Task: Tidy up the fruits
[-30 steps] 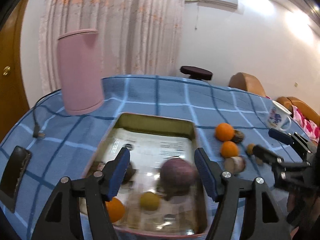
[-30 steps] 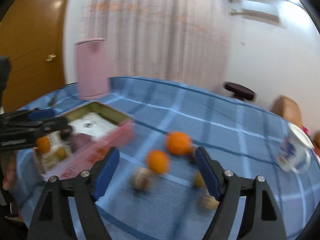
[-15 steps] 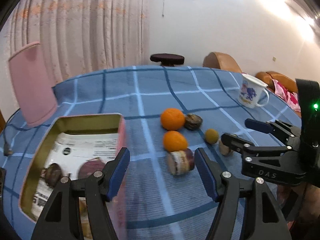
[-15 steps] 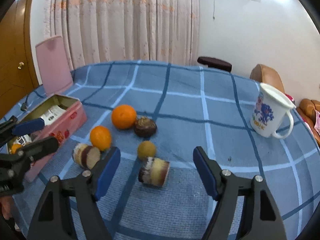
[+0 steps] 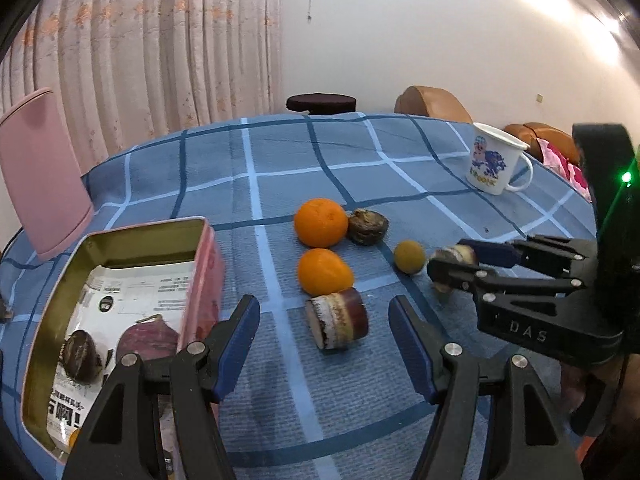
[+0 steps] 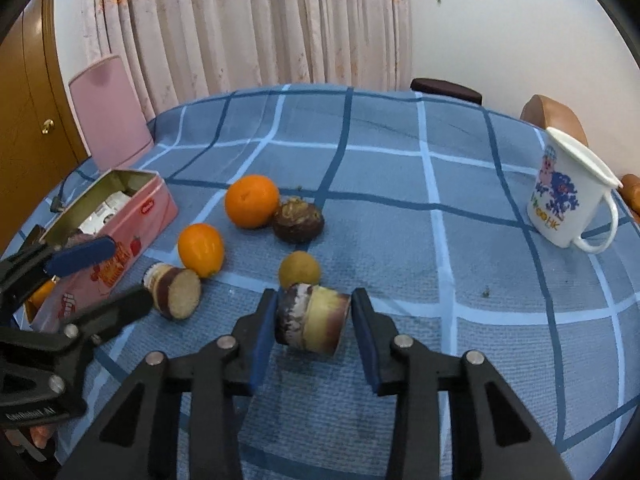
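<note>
Two oranges (image 5: 321,222) (image 5: 324,272), a dark brown fruit (image 5: 367,227), a small yellow fruit (image 5: 409,256) and a cut purple-brown chunk (image 5: 338,323) lie on the blue checked cloth. My left gripper (image 5: 324,344) is open, just short of that chunk. My right gripper (image 6: 314,320) is closed around a second cut chunk (image 6: 312,322), which rests on the cloth; it also shows in the left wrist view (image 5: 454,258). The pink tin (image 5: 208,272) at left holds several fruits.
A white mug (image 6: 568,200) stands at the right. A pink lid (image 6: 110,114) stands upright at the back left behind the tin (image 6: 132,216). A cable (image 6: 60,196) lies by the tin. Chairs and a stool stand beyond the table's far edge.
My left gripper has swung from over the tin to the loose fruits. My right gripper has moved forward and closed around the cut chunk.
</note>
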### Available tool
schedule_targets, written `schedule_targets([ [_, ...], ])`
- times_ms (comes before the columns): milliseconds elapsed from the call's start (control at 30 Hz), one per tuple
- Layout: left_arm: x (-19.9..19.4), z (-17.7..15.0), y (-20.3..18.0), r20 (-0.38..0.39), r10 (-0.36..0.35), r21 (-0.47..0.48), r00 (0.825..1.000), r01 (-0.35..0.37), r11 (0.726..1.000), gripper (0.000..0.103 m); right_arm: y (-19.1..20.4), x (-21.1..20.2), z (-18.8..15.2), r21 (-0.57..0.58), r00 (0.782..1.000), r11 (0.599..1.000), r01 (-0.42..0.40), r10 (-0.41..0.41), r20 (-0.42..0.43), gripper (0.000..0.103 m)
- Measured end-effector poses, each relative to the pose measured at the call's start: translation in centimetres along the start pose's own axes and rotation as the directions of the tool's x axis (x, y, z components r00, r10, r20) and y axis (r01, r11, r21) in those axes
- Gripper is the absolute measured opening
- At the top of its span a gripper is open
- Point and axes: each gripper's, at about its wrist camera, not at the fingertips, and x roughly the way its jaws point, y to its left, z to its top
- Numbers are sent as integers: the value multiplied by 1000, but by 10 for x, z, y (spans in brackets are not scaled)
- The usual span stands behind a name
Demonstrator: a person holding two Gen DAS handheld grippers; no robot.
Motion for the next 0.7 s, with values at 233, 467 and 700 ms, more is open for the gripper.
schedule_targets([
  [233, 15, 2, -5, -51, -21, 9, 998, 21, 1000, 49, -3, -8, 1, 16, 999, 1000, 6, -7, 33, 40],
  [467, 30, 3, -7, -104, -36, -3, 994, 36, 999, 45, -1, -9, 1, 1, 999, 1000, 11, -11, 38, 40],
  [700, 33, 3, -5, -109, -44, -6, 993, 43, 999, 35, -1, -10, 1, 3, 999, 1000, 3, -3, 49, 40],
])
